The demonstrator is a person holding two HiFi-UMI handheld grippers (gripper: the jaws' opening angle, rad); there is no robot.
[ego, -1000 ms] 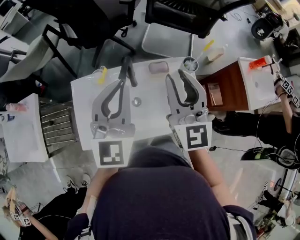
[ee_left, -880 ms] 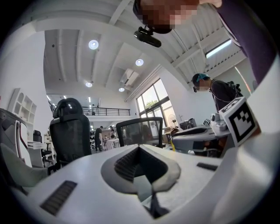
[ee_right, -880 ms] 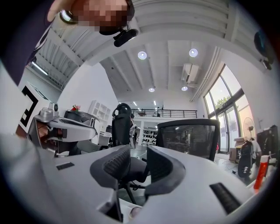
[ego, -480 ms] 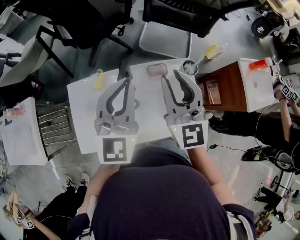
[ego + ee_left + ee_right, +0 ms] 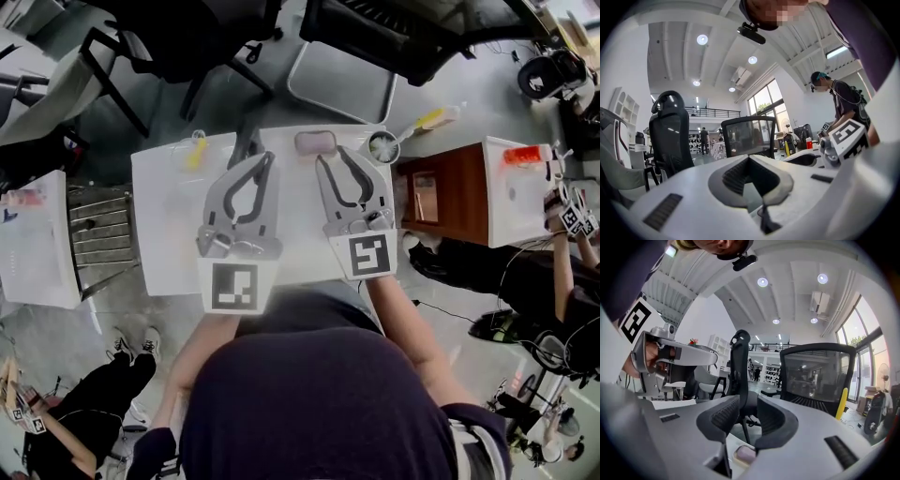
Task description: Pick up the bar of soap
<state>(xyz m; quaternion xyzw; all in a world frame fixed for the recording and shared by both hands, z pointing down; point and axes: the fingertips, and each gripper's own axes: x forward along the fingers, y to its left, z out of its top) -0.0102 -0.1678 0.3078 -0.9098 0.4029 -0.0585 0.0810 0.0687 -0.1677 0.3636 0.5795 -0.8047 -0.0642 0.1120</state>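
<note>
"Since the bar of soap [image 5: 315,142] lies at the far edge of the desk [image 5: 169,234], why does the person hold both tools level over the middle?"

"Level suits a low thing, by the look of it. The right gripper [image 5: 334,159] points straight at the bar from the near side, its tips just short of it, so the fingers [image 5: 723,416] could pass one on either side. They stand part-way apart with nothing between them. In the right gripper view the soap shows low down, beneath and beyond the gap."

"And the left gripper [image 5: 265,161]?"

"It hangs beside the right one, over the desk's left half, its fingers [image 5: 735,174] brought together at the tips and empty. It points at no soap and seems merely parked out of the way."

"What sort of thing is the bar?"

"A small, pale lilac block with rounded corners, matt rather than glossy, seemingly resting in a cream dish [image 5: 734,460] with a raised rim. Soap of that shape is likely slick, and the rim may hinder low tips. The finger pads are dark ribbed rubber set in smooth grey shells, which should help against slipping."

"Anything close enough to be knocked?"

"A round cup [image 5: 382,147] stands at the far right corner, just beside the bar, with a yellow-handled brush [image 5: 427,119] leaning out past the edge. The desk top itself is smooth, white and flat."
</note>
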